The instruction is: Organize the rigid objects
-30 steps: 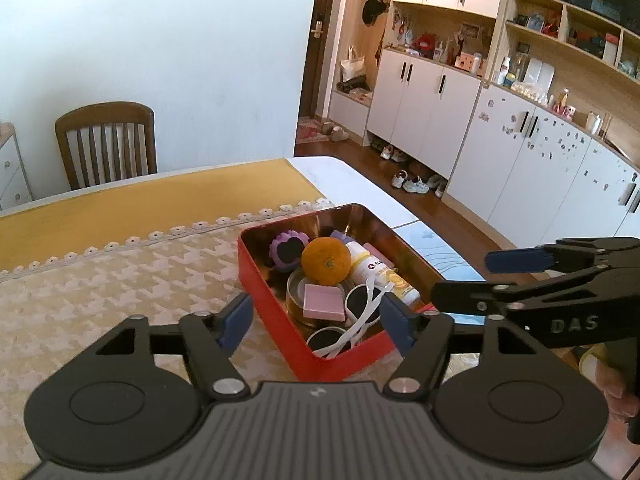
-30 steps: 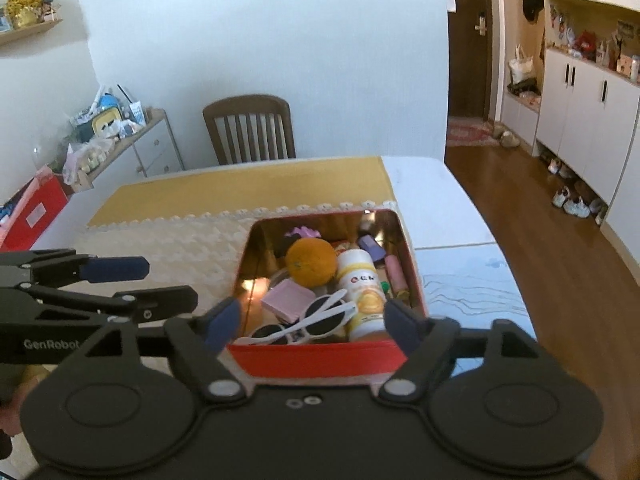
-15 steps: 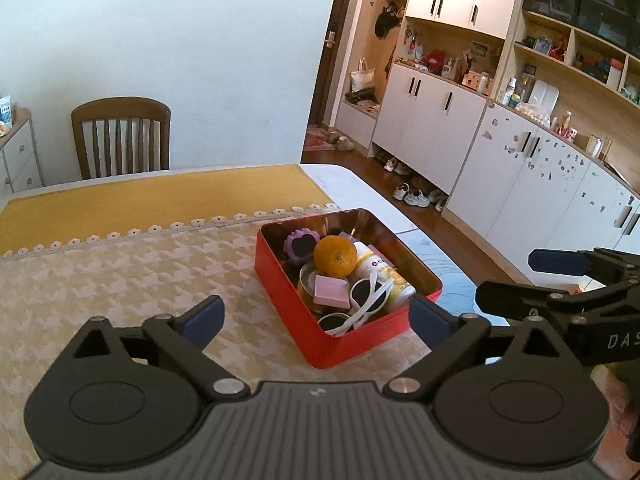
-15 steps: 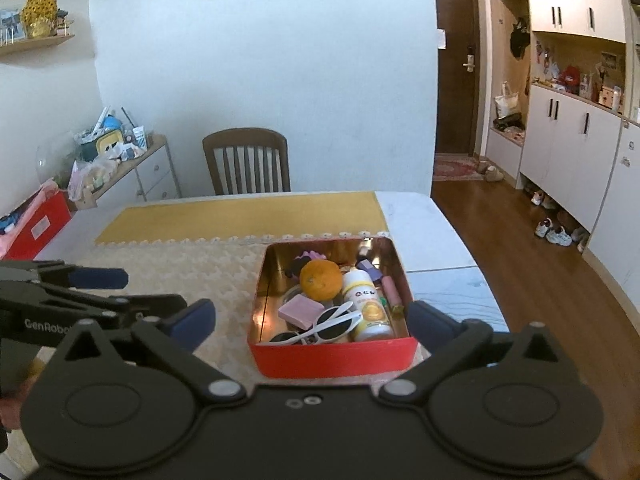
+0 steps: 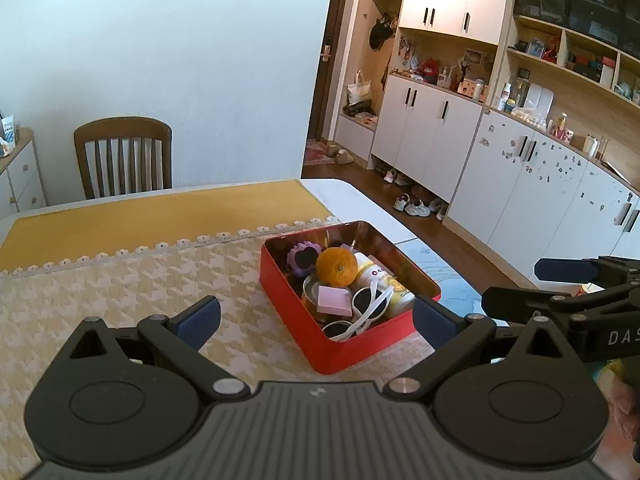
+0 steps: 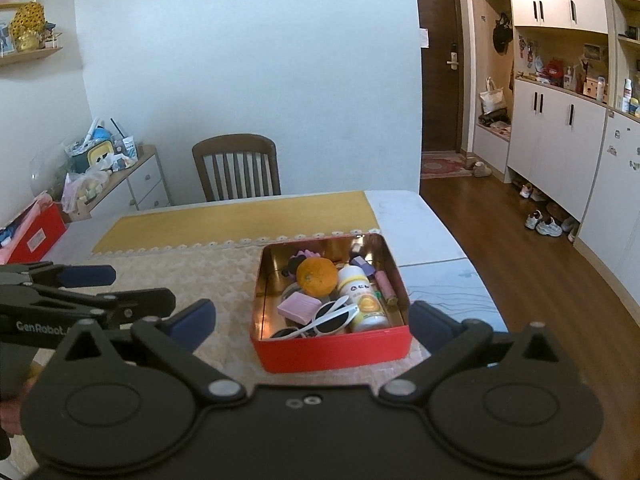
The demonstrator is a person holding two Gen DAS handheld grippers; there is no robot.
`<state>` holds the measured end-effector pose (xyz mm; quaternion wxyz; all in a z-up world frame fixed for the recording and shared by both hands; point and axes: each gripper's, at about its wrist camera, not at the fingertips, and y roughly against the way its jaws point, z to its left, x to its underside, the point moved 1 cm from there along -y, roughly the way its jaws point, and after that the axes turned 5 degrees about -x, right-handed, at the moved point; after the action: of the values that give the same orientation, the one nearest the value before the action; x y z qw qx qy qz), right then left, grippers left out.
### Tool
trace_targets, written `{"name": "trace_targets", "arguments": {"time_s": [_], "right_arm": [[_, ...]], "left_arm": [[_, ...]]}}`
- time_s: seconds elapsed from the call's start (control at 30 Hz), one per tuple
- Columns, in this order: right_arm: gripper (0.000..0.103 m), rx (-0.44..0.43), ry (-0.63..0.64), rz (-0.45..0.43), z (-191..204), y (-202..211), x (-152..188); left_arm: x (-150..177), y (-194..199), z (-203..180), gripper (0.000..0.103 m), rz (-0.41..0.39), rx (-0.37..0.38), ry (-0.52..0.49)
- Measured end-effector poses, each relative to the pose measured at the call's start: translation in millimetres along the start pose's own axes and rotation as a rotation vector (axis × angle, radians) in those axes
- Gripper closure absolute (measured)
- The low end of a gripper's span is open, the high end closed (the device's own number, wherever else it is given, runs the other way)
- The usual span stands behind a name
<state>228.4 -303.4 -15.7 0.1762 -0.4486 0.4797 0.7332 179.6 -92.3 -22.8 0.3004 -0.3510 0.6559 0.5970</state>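
A red tin box (image 5: 298, 318) (image 6: 332, 350) sits on the table near its right edge. It holds an orange (image 5: 337, 266) (image 6: 317, 276), a white bottle (image 5: 386, 286) (image 6: 362, 298), white sunglasses (image 5: 368, 310) (image 6: 326, 318), a pink block (image 5: 334, 298) (image 6: 299, 306) and a purple flower-shaped piece (image 5: 303, 257). My left gripper (image 5: 316, 322) is open and empty, held back above the table in front of the box. My right gripper (image 6: 312, 320) is open and empty, also in front of the box. Each gripper shows from the side in the other's view.
A patterned cloth (image 5: 100, 296) and a yellow runner (image 5: 160, 216) cover the table. A wooden chair (image 5: 123, 156) stands at the far side. White cabinets (image 5: 500, 184) line the right wall. A sideboard with clutter (image 6: 108, 168) stands at the left.
Both grippers have opened wider and pulled back and up from the red box, which now looks smaller and farther away. The box contents have not moved.
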Motion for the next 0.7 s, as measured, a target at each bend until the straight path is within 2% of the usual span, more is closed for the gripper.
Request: {"name": "trace_targets", "arguments": {"time_s": [0.7], "right_arm": [[0.000, 0.010, -0.012, 0.004, 2.1, 0.2, -0.3]], "left_arm": [[-2.3, -0.2, 6.6, 0.000, 0.010, -0.007, 0.009]]}}
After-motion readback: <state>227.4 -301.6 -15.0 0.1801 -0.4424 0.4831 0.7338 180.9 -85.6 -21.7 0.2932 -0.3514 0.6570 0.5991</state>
